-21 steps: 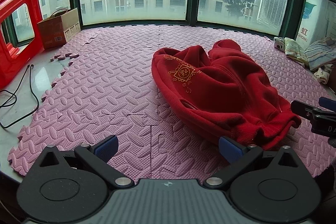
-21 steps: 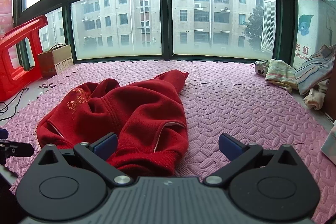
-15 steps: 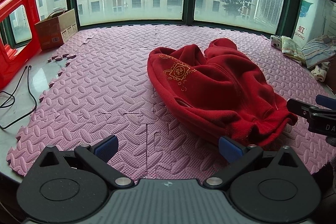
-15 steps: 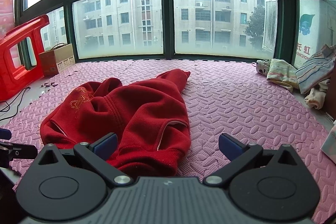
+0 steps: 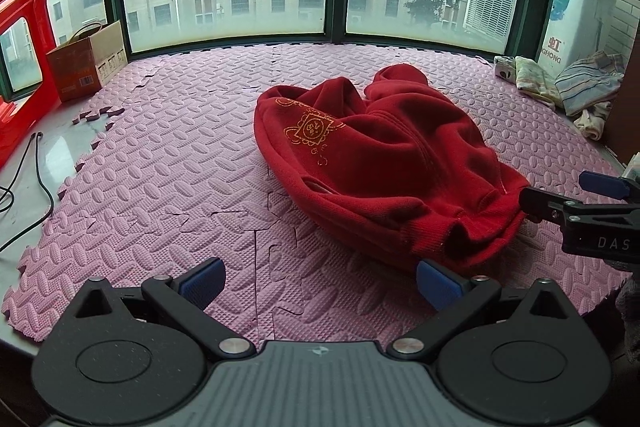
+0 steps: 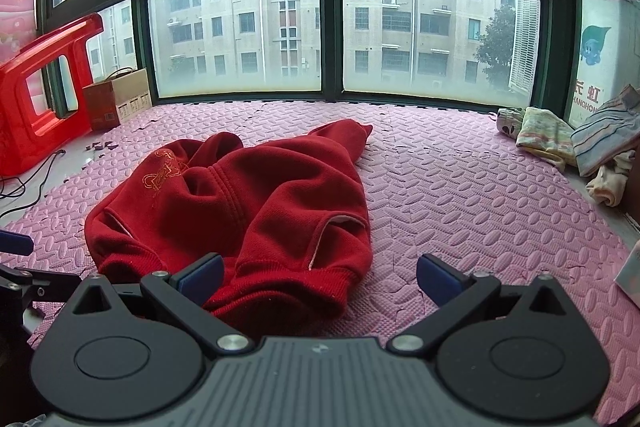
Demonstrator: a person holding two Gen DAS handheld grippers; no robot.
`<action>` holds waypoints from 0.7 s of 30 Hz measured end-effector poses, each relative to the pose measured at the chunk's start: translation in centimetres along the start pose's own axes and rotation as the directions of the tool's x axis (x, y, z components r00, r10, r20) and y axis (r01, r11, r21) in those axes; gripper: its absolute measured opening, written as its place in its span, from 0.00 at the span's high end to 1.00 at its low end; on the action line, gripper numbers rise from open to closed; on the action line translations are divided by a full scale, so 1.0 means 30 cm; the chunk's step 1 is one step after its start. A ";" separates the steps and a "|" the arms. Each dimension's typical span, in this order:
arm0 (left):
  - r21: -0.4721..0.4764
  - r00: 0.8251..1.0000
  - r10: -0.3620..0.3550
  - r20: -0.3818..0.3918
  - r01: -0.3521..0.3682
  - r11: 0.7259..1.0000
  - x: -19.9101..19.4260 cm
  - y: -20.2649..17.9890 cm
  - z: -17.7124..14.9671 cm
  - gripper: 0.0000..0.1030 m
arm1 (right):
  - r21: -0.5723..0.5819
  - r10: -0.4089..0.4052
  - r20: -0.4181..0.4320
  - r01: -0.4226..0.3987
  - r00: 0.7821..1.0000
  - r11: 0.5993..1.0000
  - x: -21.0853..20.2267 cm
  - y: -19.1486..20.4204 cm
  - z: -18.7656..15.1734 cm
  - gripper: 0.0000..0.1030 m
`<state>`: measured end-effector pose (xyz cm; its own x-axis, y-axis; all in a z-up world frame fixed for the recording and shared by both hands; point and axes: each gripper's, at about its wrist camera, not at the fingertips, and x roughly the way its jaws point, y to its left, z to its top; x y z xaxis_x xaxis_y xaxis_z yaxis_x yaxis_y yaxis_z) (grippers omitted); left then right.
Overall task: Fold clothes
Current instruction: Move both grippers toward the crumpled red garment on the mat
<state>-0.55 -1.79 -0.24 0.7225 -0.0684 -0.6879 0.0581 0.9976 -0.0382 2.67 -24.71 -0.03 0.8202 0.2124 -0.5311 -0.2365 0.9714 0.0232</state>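
Note:
A crumpled red sweater with gold embroidery on it lies on the pink foam mat. My left gripper is open and empty over the mat, with its right fingertip next to the sweater's ribbed hem. In the right wrist view the sweater lies ahead and to the left. My right gripper is open, and the hem shows just past its left fingertip. Each gripper shows in the other's view: the right gripper at the hem's right end, the left gripper at the left edge.
A red plastic stool, a cardboard box and a black cable are on the left, off the mat. A pile of other clothes lies at the back right. Windows close off the far side.
The sweater sits a little further left in the left wrist view and a little higher in the right wrist view, so both hands have drifted slightly. The sweater itself has not moved, and both jaws stay wide.

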 end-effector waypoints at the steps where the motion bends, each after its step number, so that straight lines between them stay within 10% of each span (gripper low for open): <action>1: 0.003 1.000 -0.002 -0.001 0.002 1.000 0.001 -0.003 0.001 0.00 | 0.001 0.001 -0.002 -0.001 1.000 1.000 0.000 -0.001 -0.001 0.00; 21: 0.020 1.000 -0.028 -0.005 0.029 0.999 0.013 -0.009 0.019 0.00 | -0.019 0.016 -0.036 -0.017 0.999 1.000 0.022 0.007 0.009 0.00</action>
<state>0.11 -2.08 -0.08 0.7172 -0.0967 -0.6901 0.0925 0.9948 -0.0433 3.30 -24.34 -0.14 0.7969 0.2240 -0.5610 -0.2599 0.9655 0.0164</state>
